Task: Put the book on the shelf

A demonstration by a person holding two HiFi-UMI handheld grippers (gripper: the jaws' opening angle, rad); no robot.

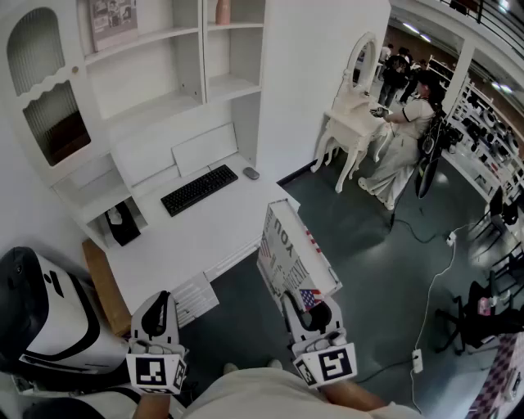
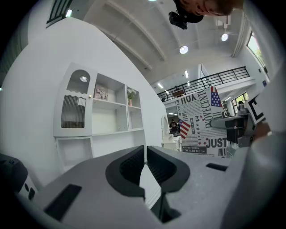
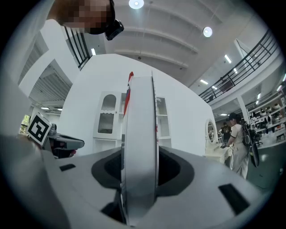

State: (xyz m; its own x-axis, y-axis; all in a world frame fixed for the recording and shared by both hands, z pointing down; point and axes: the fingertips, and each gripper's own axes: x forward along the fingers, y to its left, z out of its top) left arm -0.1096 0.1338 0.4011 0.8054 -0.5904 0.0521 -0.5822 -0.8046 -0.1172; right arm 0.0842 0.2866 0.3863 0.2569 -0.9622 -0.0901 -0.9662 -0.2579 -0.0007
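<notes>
My right gripper [image 1: 307, 309] is shut on a book [image 1: 288, 255] with a newspaper-print cover and a small flag on it, held upright and tilted over the floor just off the desk's corner. In the right gripper view the book's white edge [image 3: 140, 147] stands straight up between the two jaws. The same book [image 2: 203, 123] shows at the right of the left gripper view. My left gripper [image 1: 158, 315] hangs low at the desk's near edge, its jaws closed together on nothing [image 2: 145, 167]. The white shelf unit [image 1: 176, 57] rises behind the desk, with open compartments.
On the white desk [image 1: 225, 225] lie a black keyboard [image 1: 199, 189] and a mouse [image 1: 251, 173]. A framed picture [image 1: 112, 21] and a pink vase [image 1: 222, 11] stand on upper shelves. A VR headset [image 1: 49, 319] is at the near left. People stand by a white dressing table [image 1: 354, 114] far right.
</notes>
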